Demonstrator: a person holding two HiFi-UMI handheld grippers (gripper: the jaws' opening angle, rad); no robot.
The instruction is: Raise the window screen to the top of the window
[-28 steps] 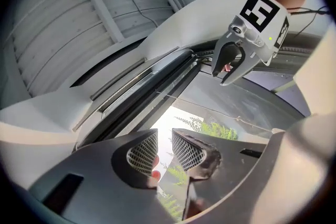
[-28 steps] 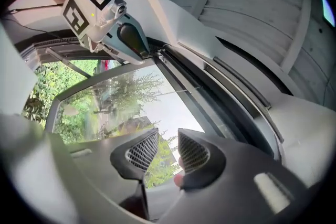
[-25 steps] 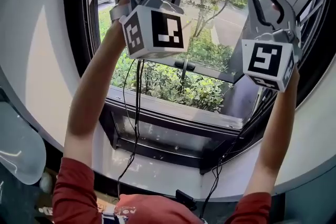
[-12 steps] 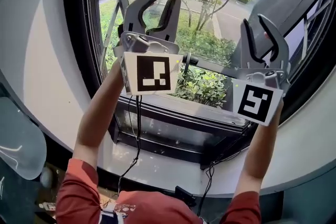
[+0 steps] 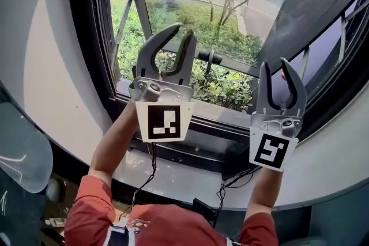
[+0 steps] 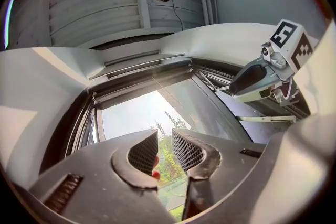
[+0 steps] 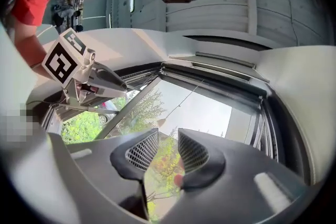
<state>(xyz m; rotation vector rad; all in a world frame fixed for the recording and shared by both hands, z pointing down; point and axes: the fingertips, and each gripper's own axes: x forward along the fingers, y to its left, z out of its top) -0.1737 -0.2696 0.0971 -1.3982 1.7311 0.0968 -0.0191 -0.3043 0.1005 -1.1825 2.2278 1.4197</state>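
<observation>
A: Tongs, state?

B: Left gripper (image 5: 184, 33): jaws part open with a narrow gap and nothing in it. Only the bushes (image 5: 225, 86) outside the window (image 5: 102, 20) show through. A fingertip peeks out behind one jaw. Right gripper (image 5: 275, 63): the same, with a modest gap that is empty.

A: Position against the window?

B: Both are held up before its lower half, tips pointing upward. The left is before the left part of the opening, the right before the lower right corner. The marker cubes sit about level with the sill (image 5: 222, 115). I see no contact with the window.

A: Screen?

B: I cannot pick it out for certain. In the right gripper view a dark bar (image 7: 215, 77) lies along the top of the window. A thin cord (image 7: 181, 102) with a small knob hangs down from there. Whether that bar belongs to the screen, I cannot tell.

A: Anything else?

B: A handle (image 5: 209, 57) sits on a rail across the window's lower part, between the two grippers. A grey sash (image 5: 300, 8) stands at the window's upper right. A cable (image 5: 153, 164) hangs from the left gripper below the sill.
</observation>
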